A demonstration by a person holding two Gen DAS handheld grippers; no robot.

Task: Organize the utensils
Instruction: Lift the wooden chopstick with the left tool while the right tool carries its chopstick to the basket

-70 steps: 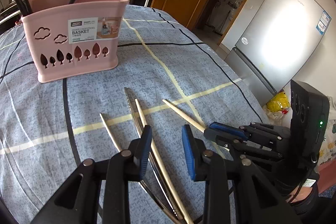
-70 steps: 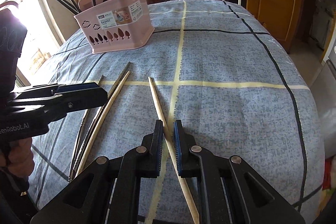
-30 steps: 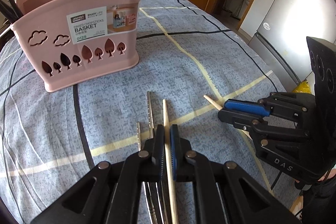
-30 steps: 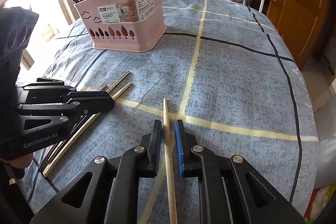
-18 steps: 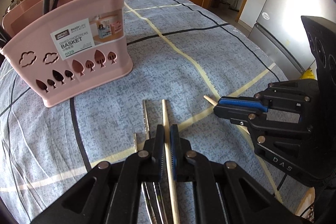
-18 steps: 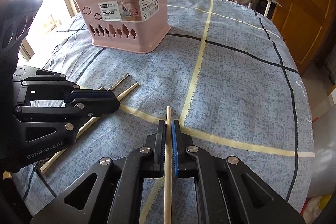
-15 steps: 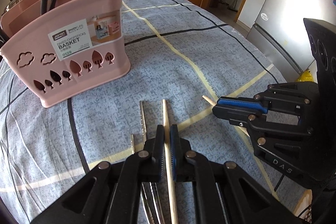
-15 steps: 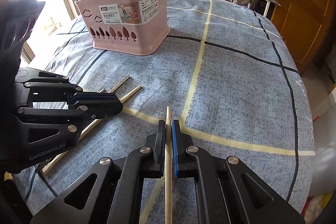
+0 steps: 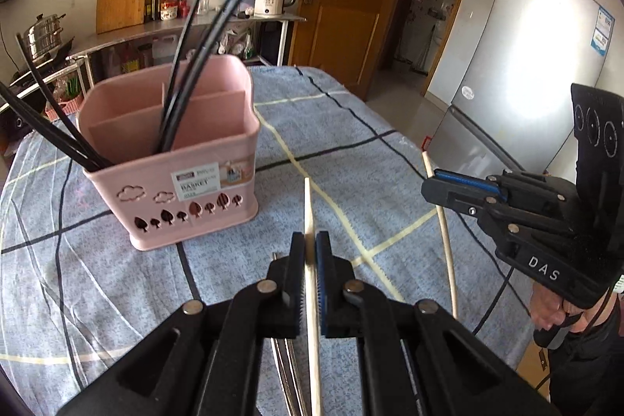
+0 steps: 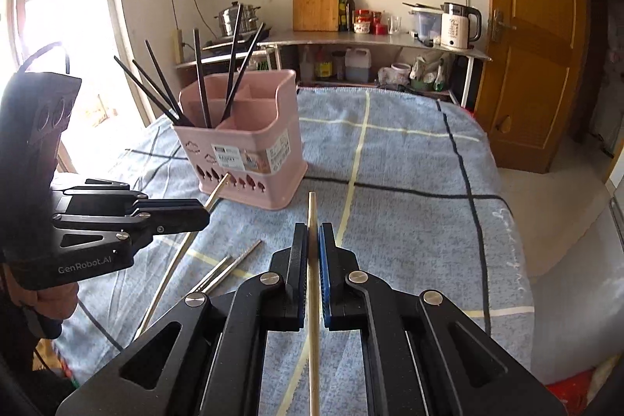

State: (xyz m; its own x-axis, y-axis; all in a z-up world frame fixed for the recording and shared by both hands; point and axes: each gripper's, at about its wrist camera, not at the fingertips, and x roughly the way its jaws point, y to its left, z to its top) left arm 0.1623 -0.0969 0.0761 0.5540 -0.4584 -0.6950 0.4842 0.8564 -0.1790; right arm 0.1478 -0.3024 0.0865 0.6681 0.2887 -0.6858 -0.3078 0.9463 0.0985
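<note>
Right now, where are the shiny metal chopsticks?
The metal chopsticks lie flat on the blue tablecloth, in front of the pink basket, below and between the left tongs and right tongs.

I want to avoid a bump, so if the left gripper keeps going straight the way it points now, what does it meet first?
Probably the pink plastic utensil basket. The left gripper, jaws shut on a pale wooden chopstick, points just past the basket's right corner, so the chopstick tip may graze it or pass over the blue checked tablecloth; depth is unclear.

Table [image 10: 409, 190] under blue checked cloth — pink basket [image 10: 249, 158], metal chopsticks [image 10: 226, 269] on it.
</note>
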